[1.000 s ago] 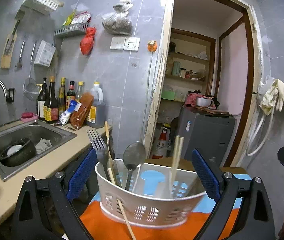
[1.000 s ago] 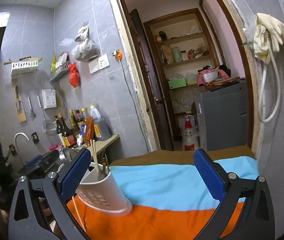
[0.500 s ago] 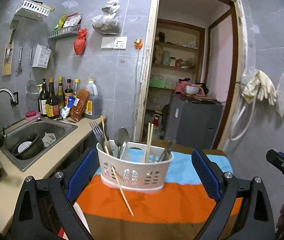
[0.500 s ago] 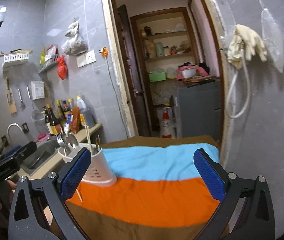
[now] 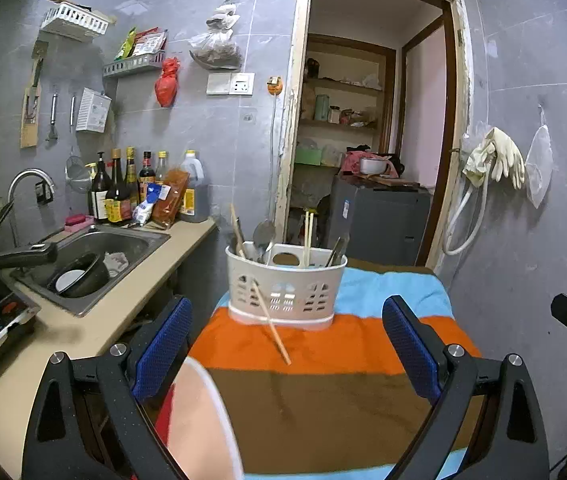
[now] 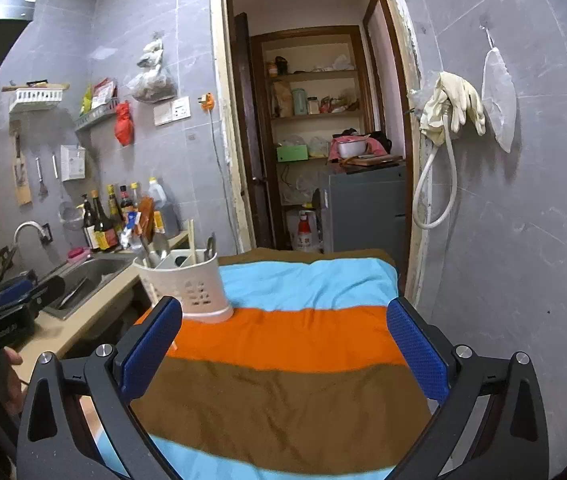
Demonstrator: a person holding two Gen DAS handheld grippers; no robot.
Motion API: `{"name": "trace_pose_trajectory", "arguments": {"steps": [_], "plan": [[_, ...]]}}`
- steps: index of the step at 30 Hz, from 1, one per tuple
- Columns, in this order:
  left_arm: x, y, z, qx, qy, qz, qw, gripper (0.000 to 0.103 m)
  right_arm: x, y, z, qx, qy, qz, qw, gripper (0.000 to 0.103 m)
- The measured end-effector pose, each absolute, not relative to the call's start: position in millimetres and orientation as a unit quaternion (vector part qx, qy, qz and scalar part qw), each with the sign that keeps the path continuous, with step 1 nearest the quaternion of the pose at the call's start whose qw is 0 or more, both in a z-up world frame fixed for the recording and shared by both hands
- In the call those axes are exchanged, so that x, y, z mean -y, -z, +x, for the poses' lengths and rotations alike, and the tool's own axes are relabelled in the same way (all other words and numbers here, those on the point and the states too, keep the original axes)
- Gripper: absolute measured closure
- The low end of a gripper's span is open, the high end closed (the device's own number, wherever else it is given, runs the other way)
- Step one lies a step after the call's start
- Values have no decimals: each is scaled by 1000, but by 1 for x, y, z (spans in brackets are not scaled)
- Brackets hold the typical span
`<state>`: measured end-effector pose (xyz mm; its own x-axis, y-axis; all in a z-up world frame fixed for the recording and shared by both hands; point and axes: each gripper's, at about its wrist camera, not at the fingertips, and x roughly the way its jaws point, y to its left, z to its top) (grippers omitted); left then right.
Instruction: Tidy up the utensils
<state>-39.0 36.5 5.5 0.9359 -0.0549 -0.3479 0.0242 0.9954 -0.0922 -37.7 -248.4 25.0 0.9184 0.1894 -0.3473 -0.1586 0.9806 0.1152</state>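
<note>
Both of my tools are spread wide and hold nothing. Closest to my left tool [image 5: 287,344], just off its left finger, a pale rounded shape sits at the bottom edge of the view; I cannot tell what it is. Below and ahead of both tools lies the table under a striped cloth [image 5: 323,412], with brown nearest me, then orange, then light blue. One loose chopstick [image 5: 271,322] slants from the orange stripe up against the front of the white utensil caddy [image 5: 283,294], which stands straight ahead of my left tool at the seam of orange and blue. In the caddy I can see a spoon [image 5: 263,234], a pair of chopsticks [image 5: 308,236] and some darker handles I cannot tell apart. From my right tool [image 6: 283,344] the same caddy [image 6: 187,284] stands ahead and to the left, at the table's left edge. Further left is the counter with a sink [image 5: 95,260] and a row of bottles [image 5: 123,188]. Beyond the table is an open doorway [image 5: 367,140] with shelves inside.
</note>
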Motion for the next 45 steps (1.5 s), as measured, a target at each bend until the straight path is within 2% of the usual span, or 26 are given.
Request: {"name": "trace_pose_trajectory", "arguments": {"steps": [13,45], "plan": [[-37,1,-76,-169,40,-37,984,10,236,-22,-65,-171,-86,39,981,0],[-43,-2,-70,-171,37,-44,984,10,228,-25,-63,-174,-89,38,980,0]]}}
